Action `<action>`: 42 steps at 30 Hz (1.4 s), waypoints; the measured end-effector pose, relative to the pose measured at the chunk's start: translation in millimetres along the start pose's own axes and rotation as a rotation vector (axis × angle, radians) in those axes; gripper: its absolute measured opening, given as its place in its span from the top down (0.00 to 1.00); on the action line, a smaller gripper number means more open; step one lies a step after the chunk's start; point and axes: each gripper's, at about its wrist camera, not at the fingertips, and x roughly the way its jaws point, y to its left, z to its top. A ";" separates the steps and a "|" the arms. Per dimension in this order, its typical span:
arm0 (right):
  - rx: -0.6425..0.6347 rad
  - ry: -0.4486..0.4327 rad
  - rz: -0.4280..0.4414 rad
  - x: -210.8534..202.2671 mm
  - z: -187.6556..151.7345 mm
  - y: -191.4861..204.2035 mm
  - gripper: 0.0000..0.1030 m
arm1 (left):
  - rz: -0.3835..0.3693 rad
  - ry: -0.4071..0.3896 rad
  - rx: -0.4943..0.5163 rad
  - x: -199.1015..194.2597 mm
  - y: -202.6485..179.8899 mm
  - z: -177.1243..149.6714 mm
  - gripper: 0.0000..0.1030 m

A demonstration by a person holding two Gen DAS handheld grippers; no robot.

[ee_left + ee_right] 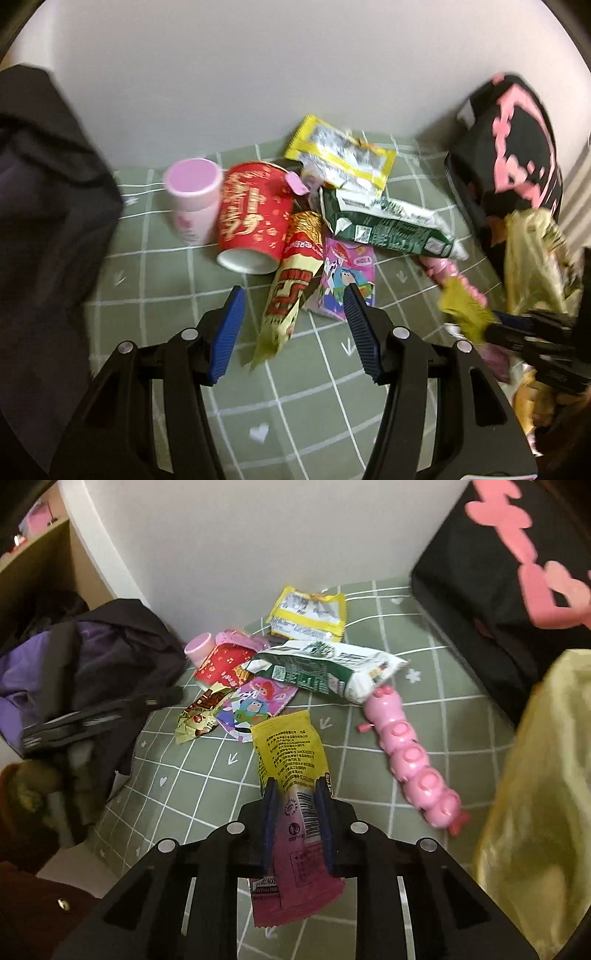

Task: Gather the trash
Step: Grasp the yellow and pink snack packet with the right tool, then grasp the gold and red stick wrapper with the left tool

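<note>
Over the green checked cloth (369, 738), my right gripper (297, 794) clamps a yellow-and-pink wrapper (291, 760); my left gripper (295, 295) hangs released above the littered packets (291, 280).

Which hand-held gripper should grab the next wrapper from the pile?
Left hand-held gripper: open and empty, over the pile. Right is shut on a yellow-pink wrapper.

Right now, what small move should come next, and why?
Probably carry the yellow-pink wrapper over to the yellow bag and let go. The right hand-held gripper is already shut on it, lifted off the green cloth, and the bag sits close on that side. The left hand-held gripper is open over the pile, holding nothing.
</note>
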 end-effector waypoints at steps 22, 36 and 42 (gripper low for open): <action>-0.027 -0.031 -0.044 -26.8 -8.0 9.4 0.80 | -0.045 0.013 -0.092 -39.5 9.0 -5.0 0.90; -0.054 -0.026 -0.021 -32.3 -13.9 18.1 0.80 | 0.003 0.067 -0.018 16.7 -3.2 -13.4 0.65; -0.025 -0.029 -0.044 -41.2 -19.4 5.2 0.80 | 0.024 0.143 -0.031 45.9 -7.8 -11.8 0.72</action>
